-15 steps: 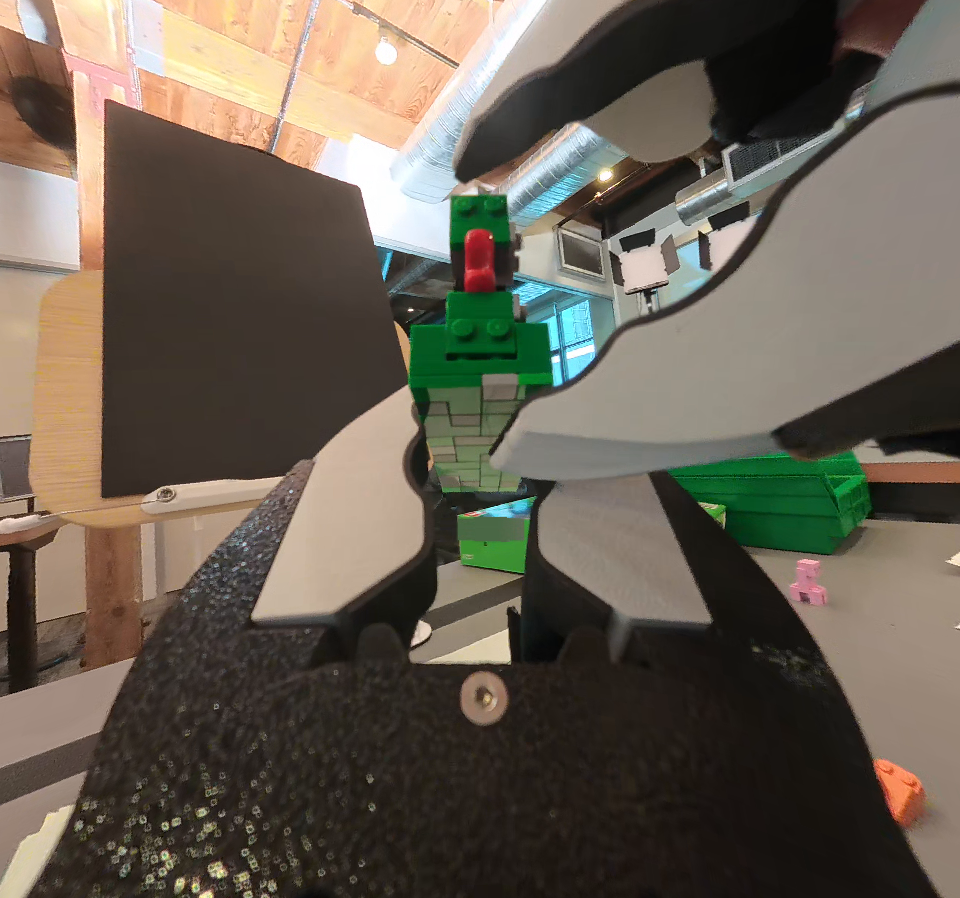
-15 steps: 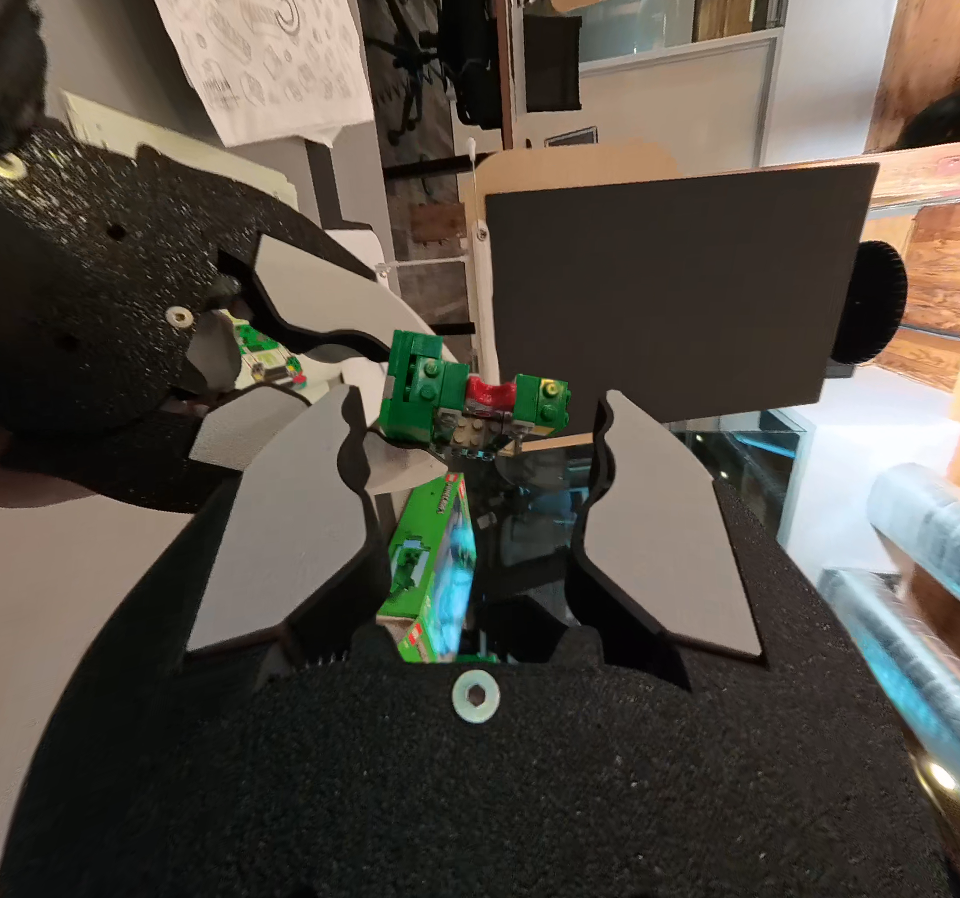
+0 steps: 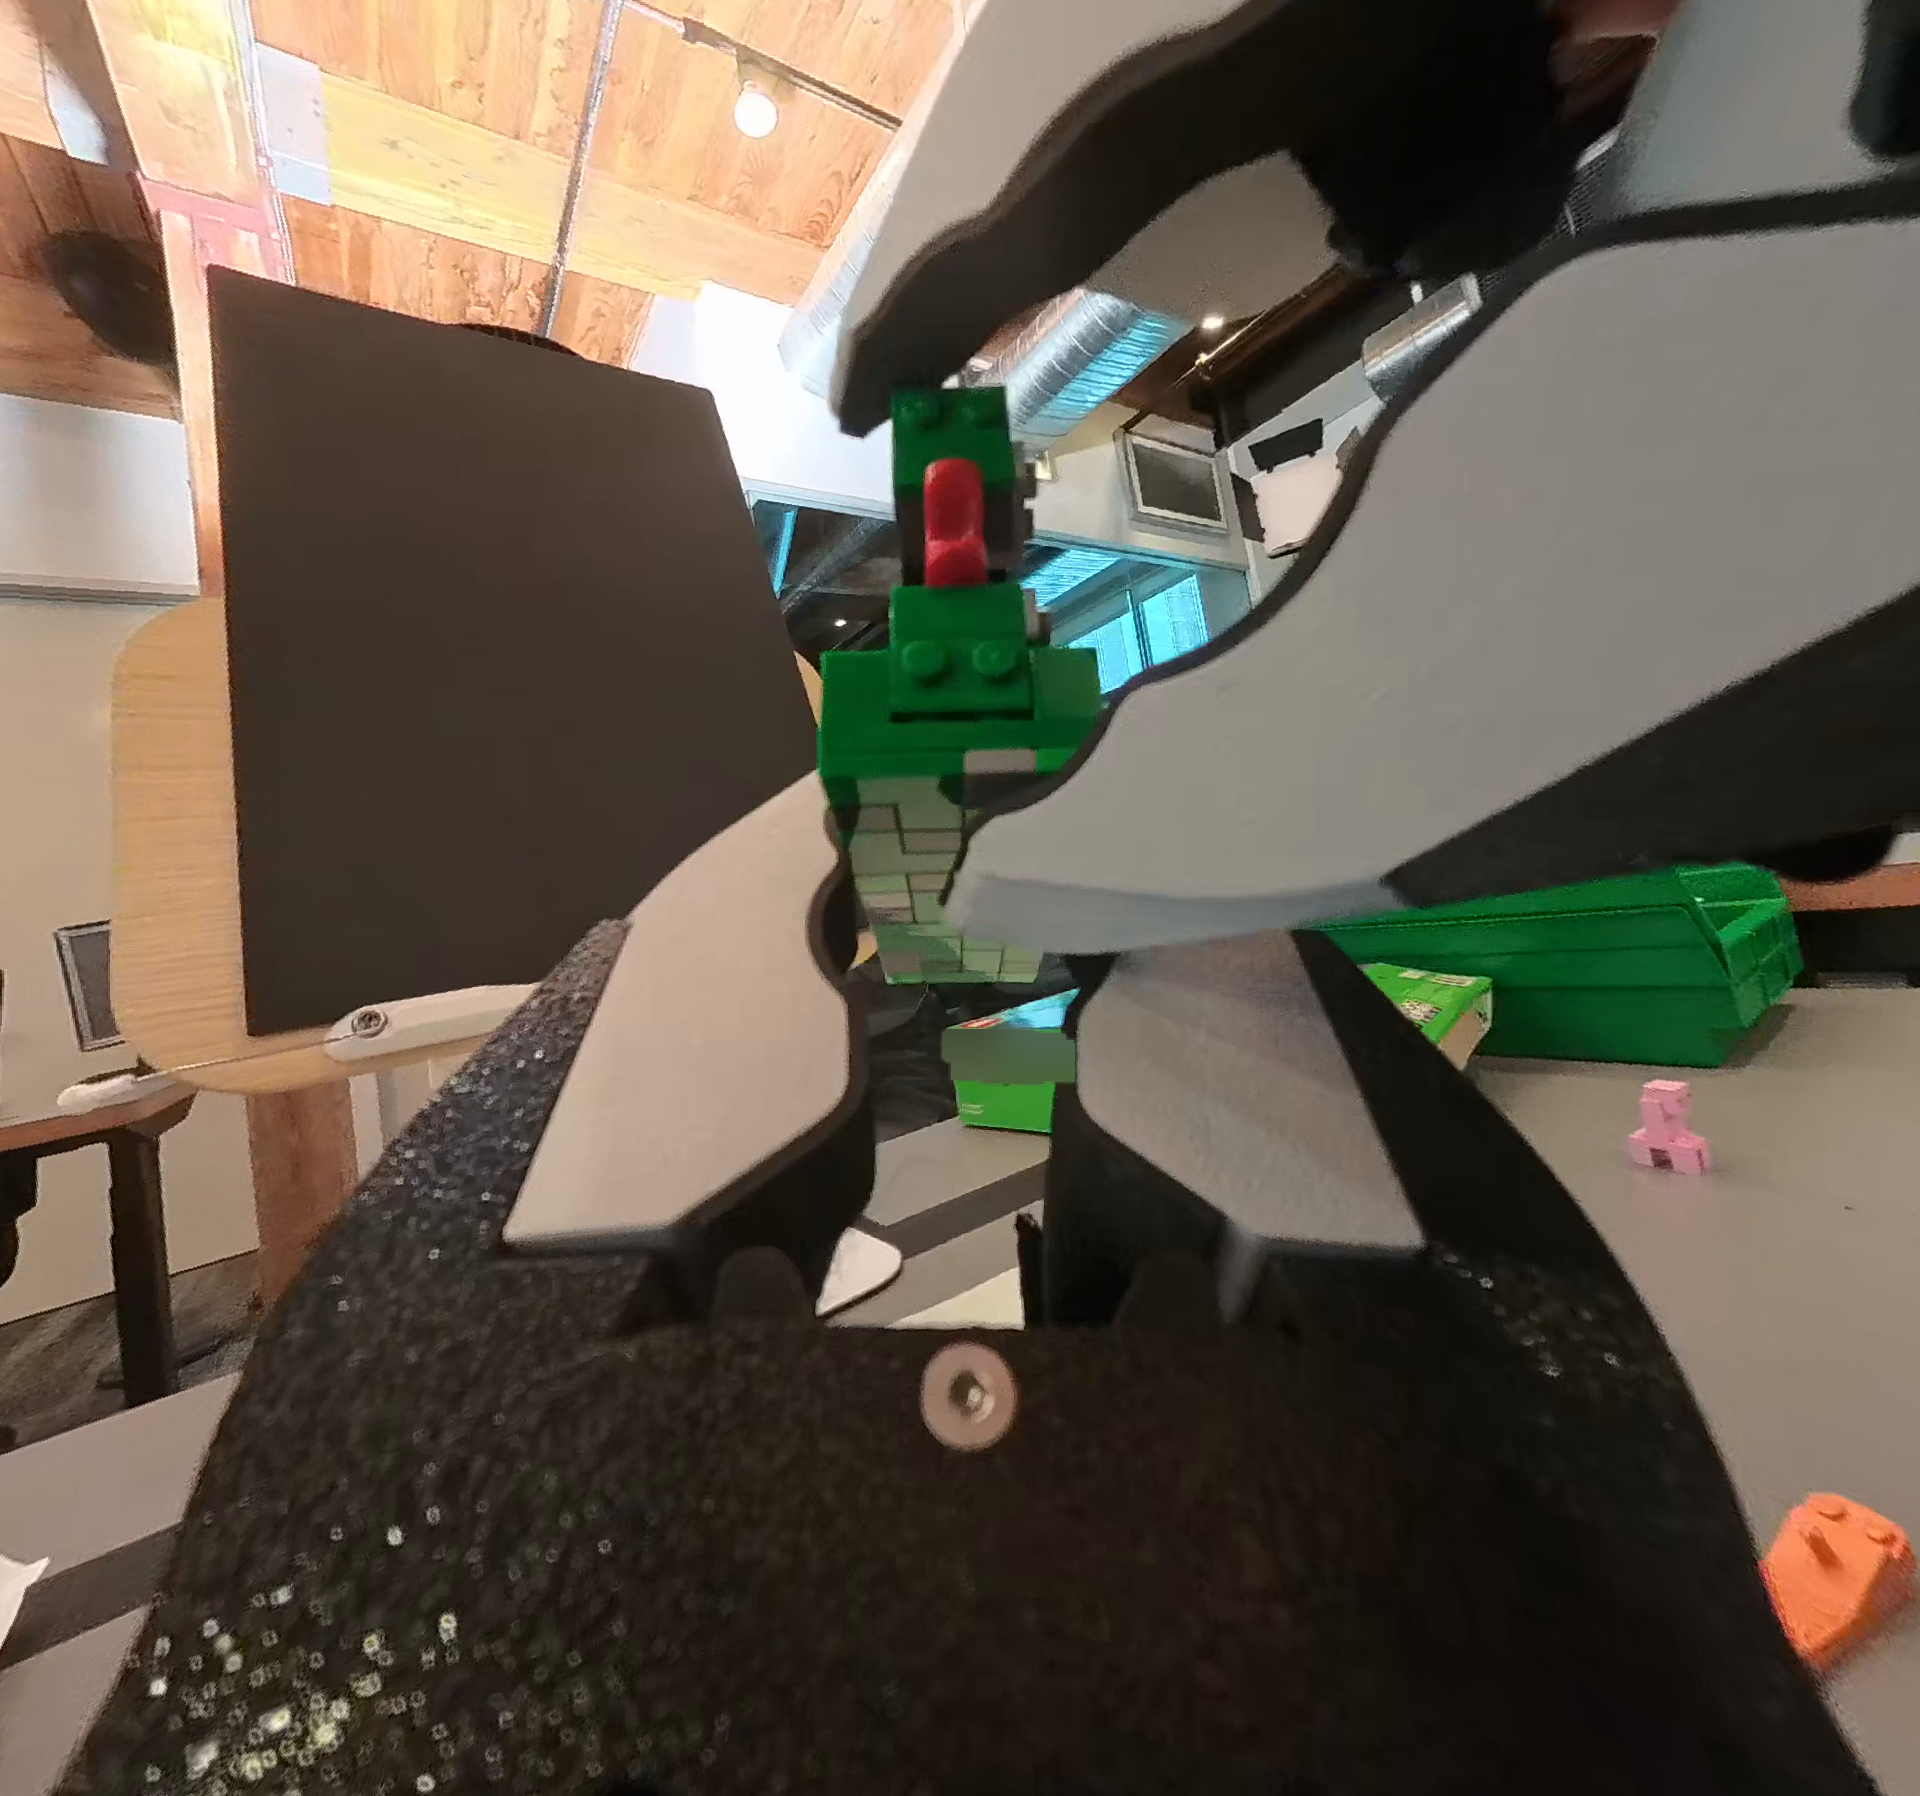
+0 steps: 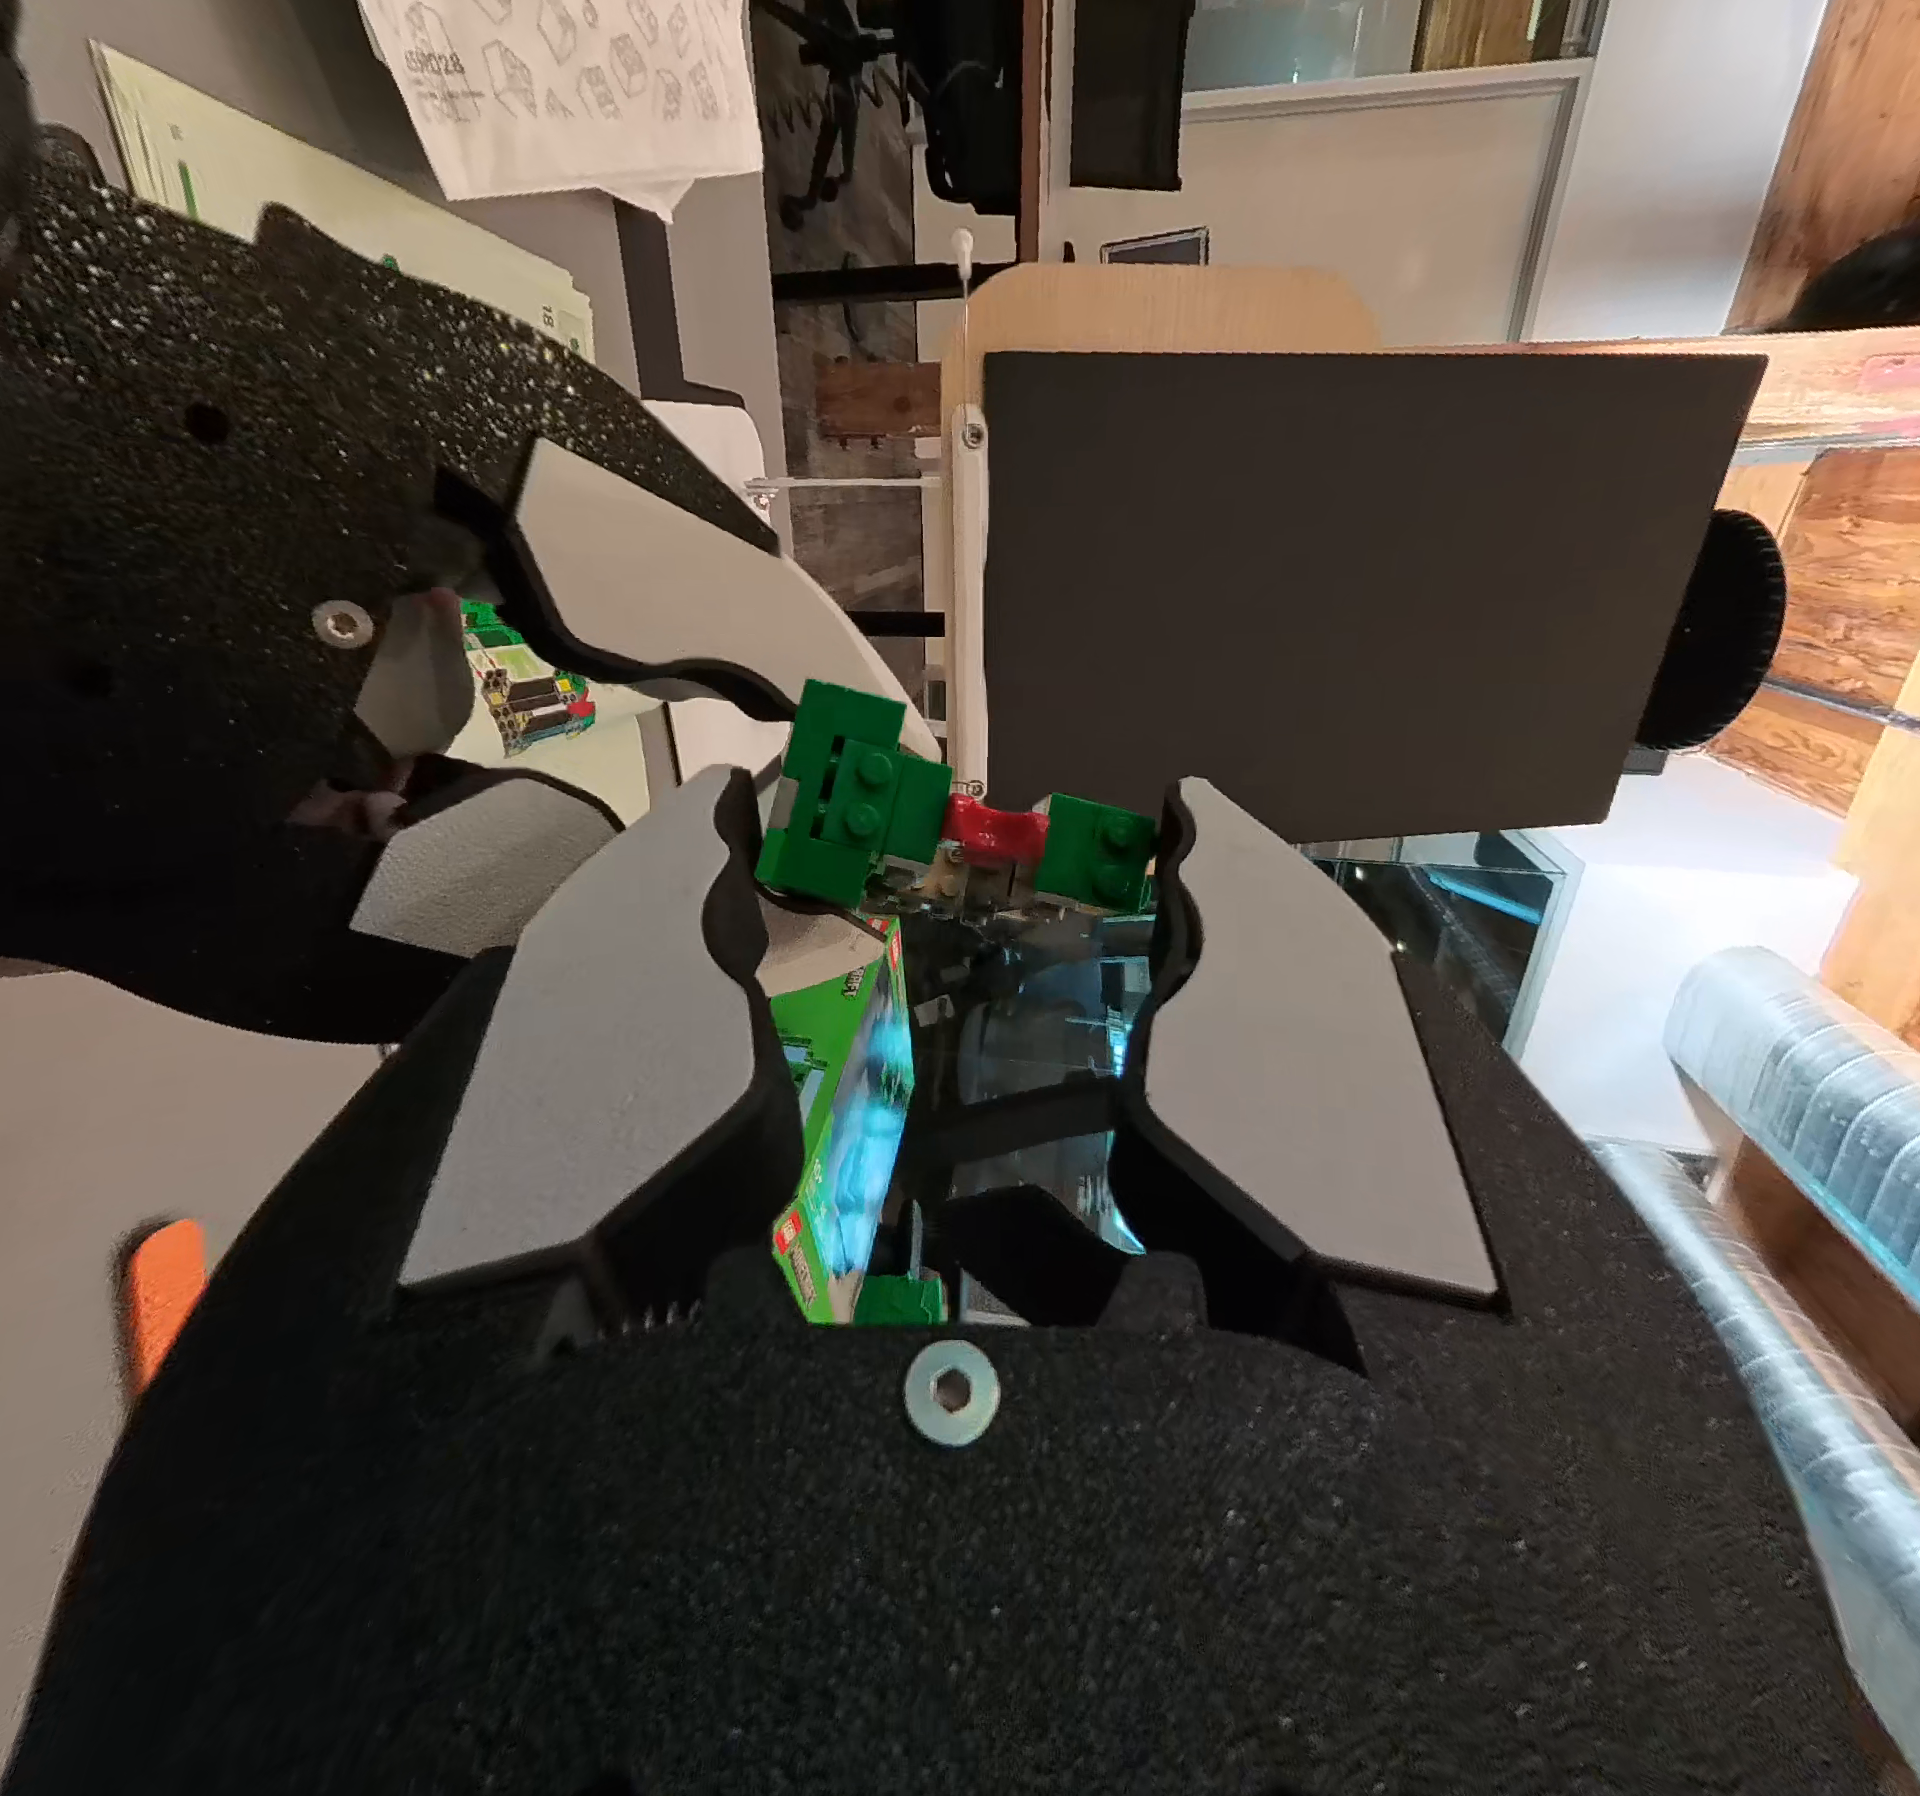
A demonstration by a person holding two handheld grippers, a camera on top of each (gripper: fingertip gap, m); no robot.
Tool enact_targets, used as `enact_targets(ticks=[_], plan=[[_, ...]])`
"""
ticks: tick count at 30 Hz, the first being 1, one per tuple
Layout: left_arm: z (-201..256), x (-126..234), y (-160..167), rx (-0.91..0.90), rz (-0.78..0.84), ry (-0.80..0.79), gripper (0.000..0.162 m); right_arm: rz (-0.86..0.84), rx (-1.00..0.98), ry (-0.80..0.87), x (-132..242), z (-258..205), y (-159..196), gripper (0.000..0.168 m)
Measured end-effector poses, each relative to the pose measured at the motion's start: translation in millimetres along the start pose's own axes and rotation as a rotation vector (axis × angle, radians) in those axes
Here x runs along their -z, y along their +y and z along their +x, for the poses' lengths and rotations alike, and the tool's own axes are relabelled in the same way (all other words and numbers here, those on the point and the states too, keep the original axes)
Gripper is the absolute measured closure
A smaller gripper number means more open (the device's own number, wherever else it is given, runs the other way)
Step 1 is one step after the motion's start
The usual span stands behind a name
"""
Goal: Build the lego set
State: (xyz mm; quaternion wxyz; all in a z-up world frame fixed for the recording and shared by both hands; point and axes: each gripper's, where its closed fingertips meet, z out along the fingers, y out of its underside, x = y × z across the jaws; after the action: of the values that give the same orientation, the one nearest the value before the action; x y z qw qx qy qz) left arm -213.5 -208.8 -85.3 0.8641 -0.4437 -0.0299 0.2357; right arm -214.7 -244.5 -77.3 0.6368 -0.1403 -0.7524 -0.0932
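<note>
Lego model (image 3: 940, 707): green brick build with a red piece (image 3: 951, 525) set in its upper half, held aloft above the grey table (image 3: 1704, 1258). Left gripper (image 3: 914, 873) closed on the pale patterned base. Right gripper (image 4: 956, 842) closed around the model's upper green end, one finger touching each side. Green box (image 3: 1013, 1071), pink figure (image 3: 1665, 1128) and orange piece (image 3: 1839, 1585) lie on the table.

Both wrist cameras are sitting very close to the green lego model (image 3: 940, 770) (image 4: 862, 816). The left is looking upward from below it; the right, rolled sideways, is looking across it. Both are sharing the black panel (image 3: 478, 666) (image 4: 1340, 593) behind.
</note>
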Motion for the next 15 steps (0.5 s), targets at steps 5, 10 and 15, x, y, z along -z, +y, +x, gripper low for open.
enact_targets(ticks=[5,10,15], plan=[[-1.7,1.1,-1.6,-0.010,0.002,-0.010,0.126,0.011,-0.002,0.003,0.5,0.6,-1.5,0.096],[-2.7,1.8,-3.3,-0.018,0.006,-0.015,0.126,0.029,-0.001,0.026,1.9,1.6,-3.1,0.096],[-3.0,2.4,-3.3,-0.022,0.003,-0.020,0.126,0.039,0.009,0.035,2.7,1.4,-3.7,0.097]])
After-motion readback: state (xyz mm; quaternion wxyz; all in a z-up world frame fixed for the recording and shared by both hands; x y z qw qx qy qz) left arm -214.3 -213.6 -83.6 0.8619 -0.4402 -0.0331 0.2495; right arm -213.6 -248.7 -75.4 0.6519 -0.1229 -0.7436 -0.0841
